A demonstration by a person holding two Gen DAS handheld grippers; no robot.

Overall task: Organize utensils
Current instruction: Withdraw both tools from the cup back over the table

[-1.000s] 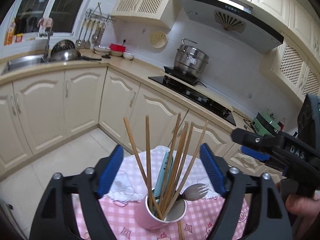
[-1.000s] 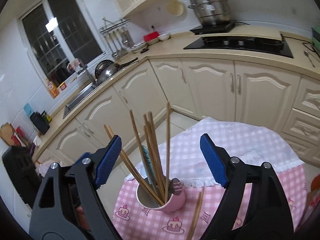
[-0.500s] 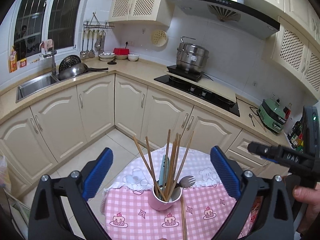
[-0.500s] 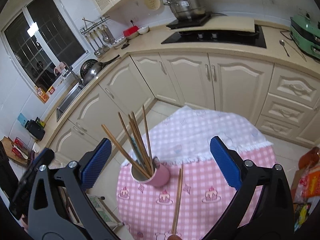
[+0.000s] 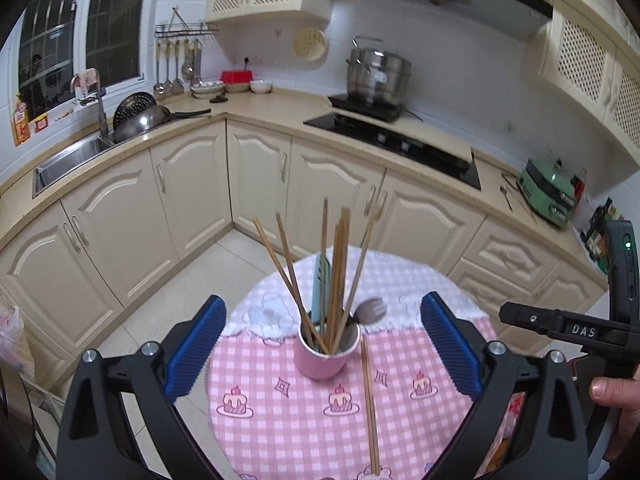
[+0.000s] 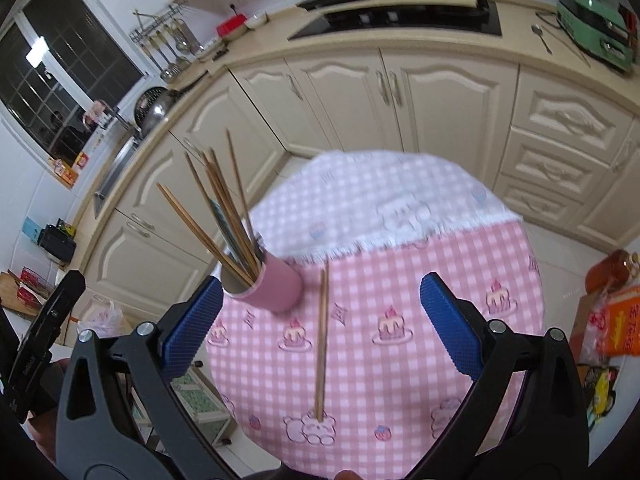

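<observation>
Grippers, left (image 5: pixel 322 344) and right (image 6: pixel 320 322), gape wide, empty

home kitchen: sink (image 5: pixel 68 160), hob (image 5: pixel 396 140), cabinets (image 5: pixel 256 168)

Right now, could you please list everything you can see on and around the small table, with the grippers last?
Cup: one, pink, on the tablecloth, left of the loose chopsticks.
Chopsticks in cup: several, wooden, standing fanned out.
Spork: one, grey, head leaning over the cup's rim.
Flat utensil: one, pale teal, upright in the cup.
Loose chopsticks: a pair, wooden, lying together on the cloth.
Tablecloth: one, pink check with cake prints.
Steel pot: one, on the hob.
Wok: one, beside the sink.
Green cooker: one, on the counter.
Left gripper: open, empty.
Right gripper: open, empty.
</observation>
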